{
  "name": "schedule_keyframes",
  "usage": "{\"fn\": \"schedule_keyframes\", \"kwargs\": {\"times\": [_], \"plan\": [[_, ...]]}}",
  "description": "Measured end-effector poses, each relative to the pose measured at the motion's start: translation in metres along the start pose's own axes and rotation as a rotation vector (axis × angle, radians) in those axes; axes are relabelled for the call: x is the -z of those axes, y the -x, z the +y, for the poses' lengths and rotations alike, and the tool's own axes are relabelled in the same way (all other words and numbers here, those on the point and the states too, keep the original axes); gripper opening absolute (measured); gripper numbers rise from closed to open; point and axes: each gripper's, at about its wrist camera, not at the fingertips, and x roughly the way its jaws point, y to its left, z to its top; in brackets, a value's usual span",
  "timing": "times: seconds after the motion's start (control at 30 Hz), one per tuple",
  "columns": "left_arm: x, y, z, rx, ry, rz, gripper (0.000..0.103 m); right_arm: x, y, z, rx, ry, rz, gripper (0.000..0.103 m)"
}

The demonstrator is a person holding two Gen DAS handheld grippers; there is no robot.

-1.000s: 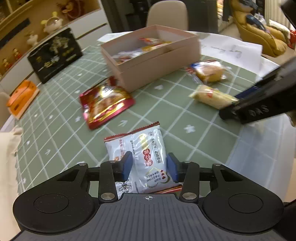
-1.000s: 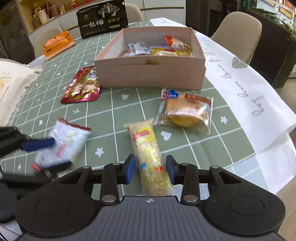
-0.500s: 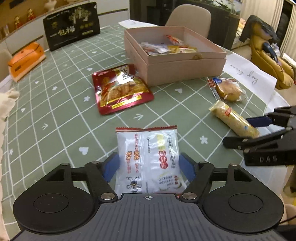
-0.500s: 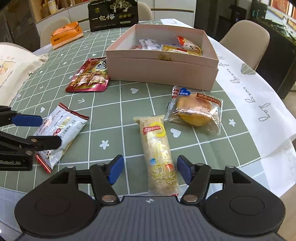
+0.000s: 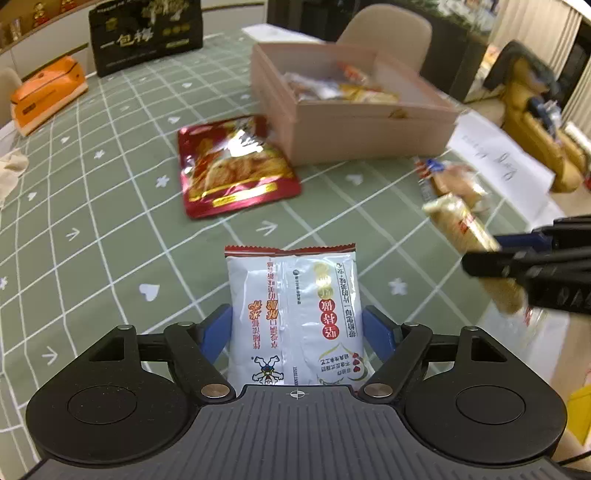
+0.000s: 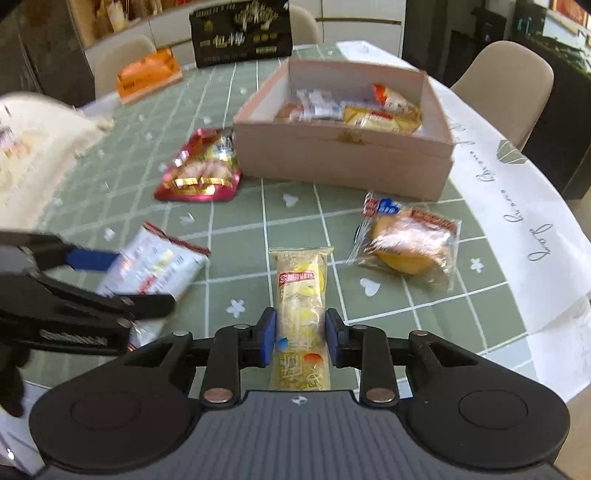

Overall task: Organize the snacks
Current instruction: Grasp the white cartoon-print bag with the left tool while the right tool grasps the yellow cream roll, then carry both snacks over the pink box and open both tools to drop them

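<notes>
My left gripper (image 5: 297,334) is shut on a white snack packet (image 5: 295,302), one pad against each long edge; the packet also shows in the right wrist view (image 6: 155,266). My right gripper (image 6: 300,338) is shut on a long yellow snack bar (image 6: 301,295), also in the left wrist view (image 5: 465,229). The open pink box (image 6: 343,158) holds several snacks at the far middle. A red foil packet (image 6: 201,171) lies left of the box. A wrapped bun (image 6: 410,243) lies in front of the box's right corner.
A black gift box (image 6: 240,35) and an orange box (image 6: 147,74) stand at the far side. A cream cloth bag (image 6: 33,147) lies at the left. A white paper runner (image 6: 517,206) covers the table's right edge. Chairs (image 6: 506,88) stand beyond it.
Both grippers have closed from open onto their snacks: the left on the white packet, the right on the yellow bar. Both views have shifted slightly.
</notes>
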Motion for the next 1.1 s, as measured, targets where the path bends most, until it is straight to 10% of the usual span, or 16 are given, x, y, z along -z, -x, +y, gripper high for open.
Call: {"fn": "schedule_keyframes", "kwargs": {"times": [0.47, 0.73, 0.9, 1.1], "plan": [[-0.016, 0.011, -0.015, 0.147, 0.055, -0.017, 0.081, -0.004, 0.057, -0.021, 0.016, -0.025, -0.078, 0.028], [-0.126, 0.078, -0.006, 0.241, 0.167, -0.4, 0.081, -0.008, 0.063, -0.034, 0.012, -0.069, -0.08, 0.027], [-0.209, 0.011, -0.008, 0.251, 0.127, -0.305, 0.081, -0.023, 0.066, -0.042, 0.014, -0.078, -0.12, 0.027], [-0.194, -0.025, 0.014, 0.338, 0.228, -0.319, 0.075, -0.032, 0.072, -0.056, 0.049, -0.088, -0.162, 0.027]]}}
